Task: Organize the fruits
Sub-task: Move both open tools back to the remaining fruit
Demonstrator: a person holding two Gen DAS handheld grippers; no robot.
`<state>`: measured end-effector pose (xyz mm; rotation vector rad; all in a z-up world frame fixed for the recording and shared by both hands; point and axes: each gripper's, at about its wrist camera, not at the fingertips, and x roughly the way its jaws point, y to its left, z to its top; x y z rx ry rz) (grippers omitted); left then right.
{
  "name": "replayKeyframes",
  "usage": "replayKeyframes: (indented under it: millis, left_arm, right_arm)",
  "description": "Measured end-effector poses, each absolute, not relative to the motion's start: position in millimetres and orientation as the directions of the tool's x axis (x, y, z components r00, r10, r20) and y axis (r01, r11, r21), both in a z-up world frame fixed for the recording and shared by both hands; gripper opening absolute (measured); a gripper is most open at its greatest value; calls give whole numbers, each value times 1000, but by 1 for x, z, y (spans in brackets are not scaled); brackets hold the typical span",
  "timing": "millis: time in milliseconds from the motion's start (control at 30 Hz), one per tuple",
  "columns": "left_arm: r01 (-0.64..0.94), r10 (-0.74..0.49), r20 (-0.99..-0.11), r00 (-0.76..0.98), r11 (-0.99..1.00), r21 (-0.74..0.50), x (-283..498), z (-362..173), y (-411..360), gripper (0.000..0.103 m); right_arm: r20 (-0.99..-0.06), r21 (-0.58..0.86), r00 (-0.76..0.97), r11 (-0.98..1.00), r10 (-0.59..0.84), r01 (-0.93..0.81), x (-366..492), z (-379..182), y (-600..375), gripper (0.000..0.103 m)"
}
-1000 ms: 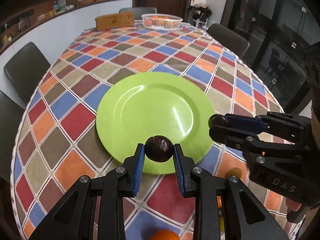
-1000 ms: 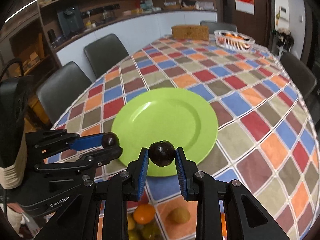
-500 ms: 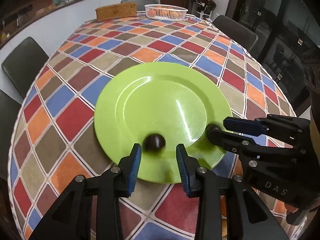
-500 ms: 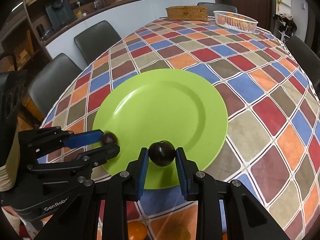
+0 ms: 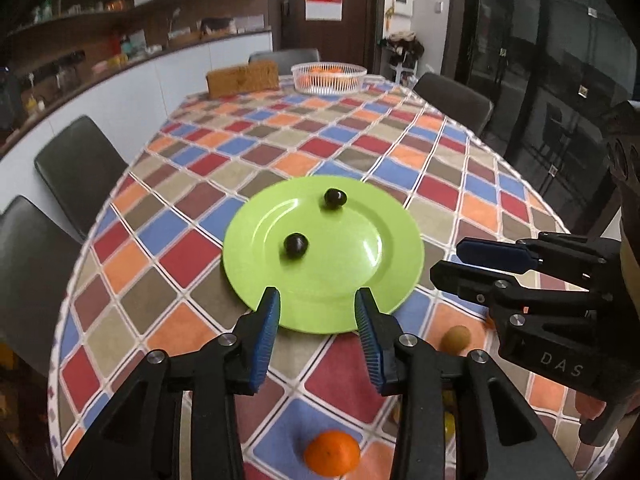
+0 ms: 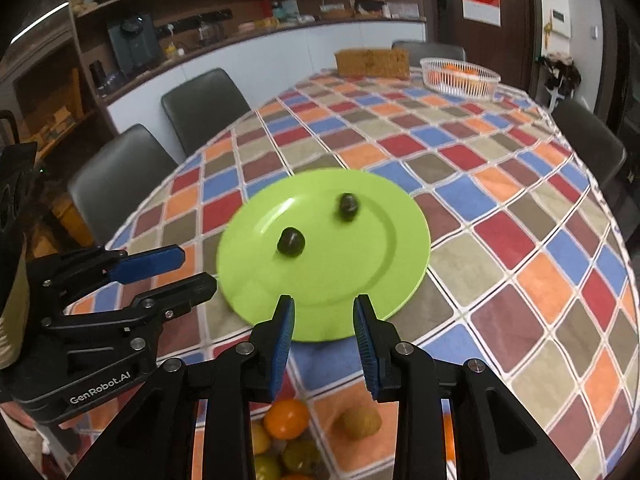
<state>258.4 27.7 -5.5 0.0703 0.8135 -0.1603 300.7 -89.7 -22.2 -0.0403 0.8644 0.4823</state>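
Your work surface: dining table [image 5: 436,152] under a checked multicolour cloth, green plate [image 5: 360,276] near your edge, orange [image 5: 331,453], brownish fruit [image 5: 455,336] and mixed fruit pile [image 6: 288,452] closest to you, white basket [image 5: 328,77] and tan box [image 5: 242,78] at your far end.

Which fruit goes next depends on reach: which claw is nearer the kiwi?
Right. The right claw hangs just above the kiwi; the left claw is farther off to its left.

Two plums [image 5: 296,245] [image 5: 335,198] on plate [image 5: 372,276] mid-table; basket [image 5: 329,77] far end; orange [image 5: 332,453] near edge.
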Motion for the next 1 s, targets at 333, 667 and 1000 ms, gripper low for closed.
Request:
replayKeyframes:
  millis: [333,667,1000]
  left_arm:
    - [156,-124,-659,742,988,-10,190,18,29,58]
    - [101,-72,-635,769,995,9,146,17,28,70]
    - [109,-69,-686,724,994,15,135,-9,25,72]
  right_arm:
    - [-676,110,619,885,400,-452,239,8,-97,39]
    - [-660,132,644,904,386,-407,198,4,-114,51]
    - [-721,156,594,919,357,-363,179,-26,-125,53]
